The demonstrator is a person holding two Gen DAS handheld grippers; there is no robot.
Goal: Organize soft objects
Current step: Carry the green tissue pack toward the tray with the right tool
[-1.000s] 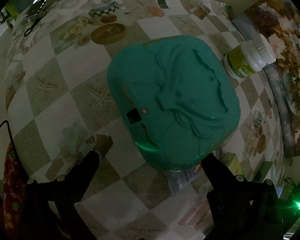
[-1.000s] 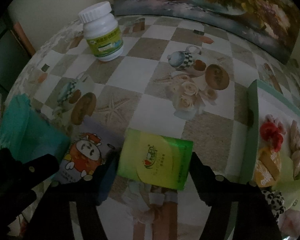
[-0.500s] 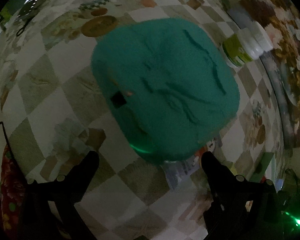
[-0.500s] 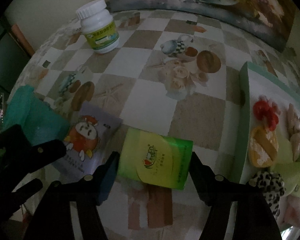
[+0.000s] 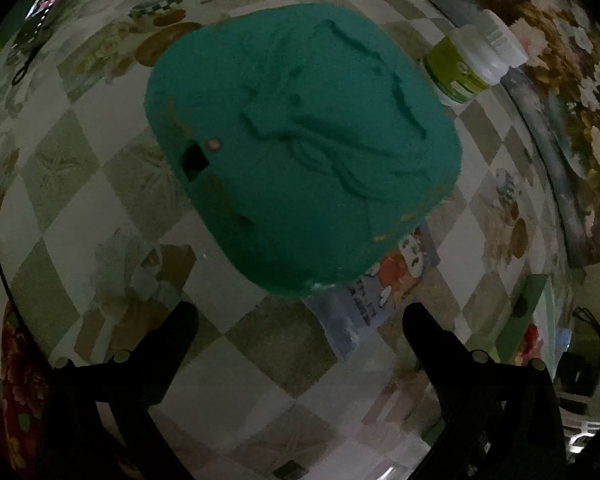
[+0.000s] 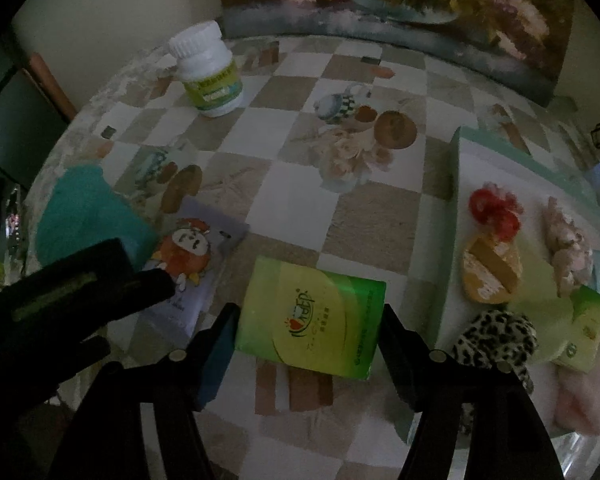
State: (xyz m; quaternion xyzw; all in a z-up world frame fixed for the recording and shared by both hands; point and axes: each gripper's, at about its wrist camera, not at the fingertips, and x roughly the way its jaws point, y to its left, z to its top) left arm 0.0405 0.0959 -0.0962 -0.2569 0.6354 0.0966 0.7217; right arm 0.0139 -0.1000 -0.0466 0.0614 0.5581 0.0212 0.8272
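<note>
A folded teal cloth [image 5: 300,140] lies on the checked tablecloth ahead of my left gripper [image 5: 300,320], which is open and empty above the table. The cloth partly covers a lilac cartoon tissue pack [image 5: 380,284], also seen in the right wrist view [image 6: 192,264]. My right gripper [image 6: 308,316] is shut on a green tissue pack [image 6: 312,312] and holds it just above the table. The teal cloth [image 6: 84,216] and the left gripper's dark body show at the left of the right wrist view.
A white pill bottle with a green label [image 6: 210,72] stands at the back. A pale green tray [image 6: 456,184] at the right holds a red scrunchie [image 6: 496,210], an orange sponge, a leopard scrunchie [image 6: 496,340] and another green pack. A floral painting leans at the table's far edge.
My left gripper has pulled back and up from the teal cloth, uncovering more of the lilac pack. My right gripper has lifted and drawn back a little with the green pack.
</note>
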